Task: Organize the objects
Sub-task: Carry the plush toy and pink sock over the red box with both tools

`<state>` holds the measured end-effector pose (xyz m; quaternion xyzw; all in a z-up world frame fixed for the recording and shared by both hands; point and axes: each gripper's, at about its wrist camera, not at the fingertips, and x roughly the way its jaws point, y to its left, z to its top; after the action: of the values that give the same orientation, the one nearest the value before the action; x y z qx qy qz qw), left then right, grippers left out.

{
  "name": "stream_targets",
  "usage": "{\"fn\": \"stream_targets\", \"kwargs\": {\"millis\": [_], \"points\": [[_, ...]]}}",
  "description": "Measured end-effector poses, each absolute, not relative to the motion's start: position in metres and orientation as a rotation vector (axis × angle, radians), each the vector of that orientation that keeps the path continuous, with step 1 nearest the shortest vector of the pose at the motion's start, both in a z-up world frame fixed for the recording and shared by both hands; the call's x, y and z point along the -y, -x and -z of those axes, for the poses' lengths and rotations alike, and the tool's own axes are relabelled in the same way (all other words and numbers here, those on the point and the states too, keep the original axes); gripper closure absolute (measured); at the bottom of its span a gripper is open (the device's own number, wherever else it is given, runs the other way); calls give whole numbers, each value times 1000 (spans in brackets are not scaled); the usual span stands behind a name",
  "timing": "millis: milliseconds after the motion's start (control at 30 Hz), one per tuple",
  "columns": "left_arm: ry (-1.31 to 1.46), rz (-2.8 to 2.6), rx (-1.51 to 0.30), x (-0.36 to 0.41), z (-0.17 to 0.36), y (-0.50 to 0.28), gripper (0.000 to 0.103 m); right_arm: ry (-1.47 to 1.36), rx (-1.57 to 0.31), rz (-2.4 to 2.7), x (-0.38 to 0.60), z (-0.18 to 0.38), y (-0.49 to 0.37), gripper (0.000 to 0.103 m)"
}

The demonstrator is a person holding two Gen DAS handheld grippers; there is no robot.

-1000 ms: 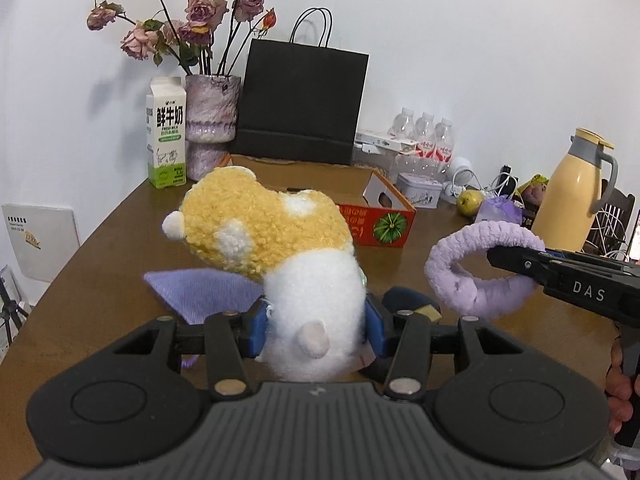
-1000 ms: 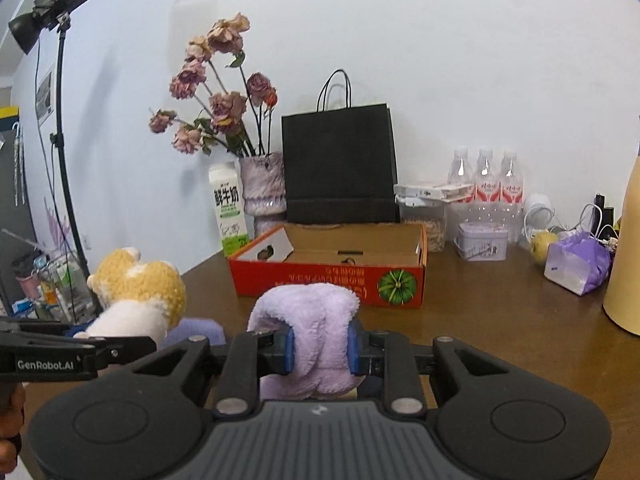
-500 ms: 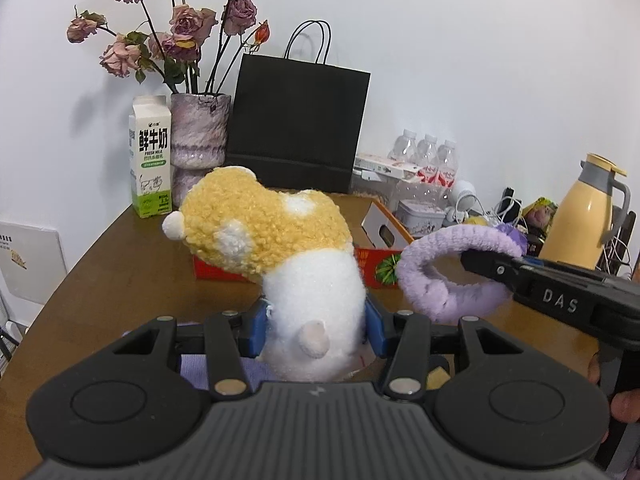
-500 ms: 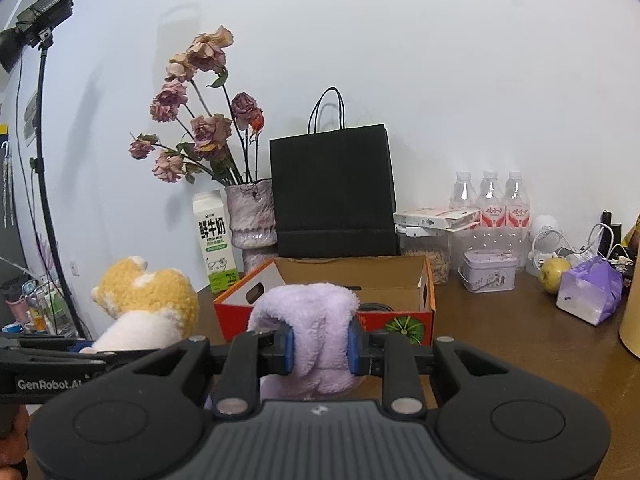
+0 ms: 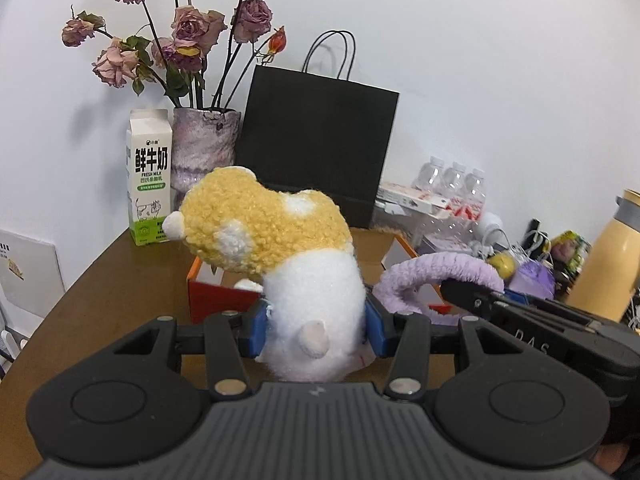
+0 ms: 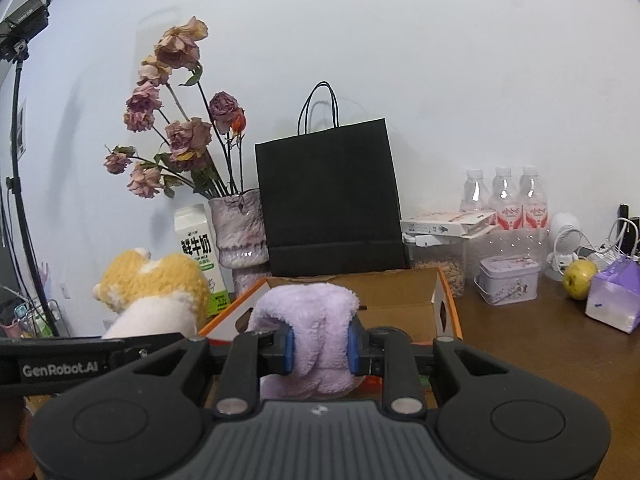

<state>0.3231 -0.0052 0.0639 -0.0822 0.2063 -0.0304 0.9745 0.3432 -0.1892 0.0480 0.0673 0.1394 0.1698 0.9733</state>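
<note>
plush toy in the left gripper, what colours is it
Plush toy: yellow and white, clearest in the left wrist view.

Your left wrist camera sits just behind its own fingers, low over the table [image 5: 100,300], facing the white back wall slightly downward; the black paper bag [image 5: 316,148] fills the frame's centre, close. Your right wrist camera looks the same way from further right, nearly level, with that bag [image 6: 330,200] again central. Both views share the vase [image 5: 204,148], milk carton [image 6: 200,252], cardboard box [image 6: 400,292] and water bottles [image 5: 452,184].
</note>
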Motion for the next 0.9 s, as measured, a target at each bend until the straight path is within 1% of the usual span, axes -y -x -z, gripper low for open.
{"fn": "stream_targets", "kwargs": {"millis": [900], "points": [[183,-13,-372,0,-62,-447,54,-119,-289,-321,173,-46,-463,80]]}}
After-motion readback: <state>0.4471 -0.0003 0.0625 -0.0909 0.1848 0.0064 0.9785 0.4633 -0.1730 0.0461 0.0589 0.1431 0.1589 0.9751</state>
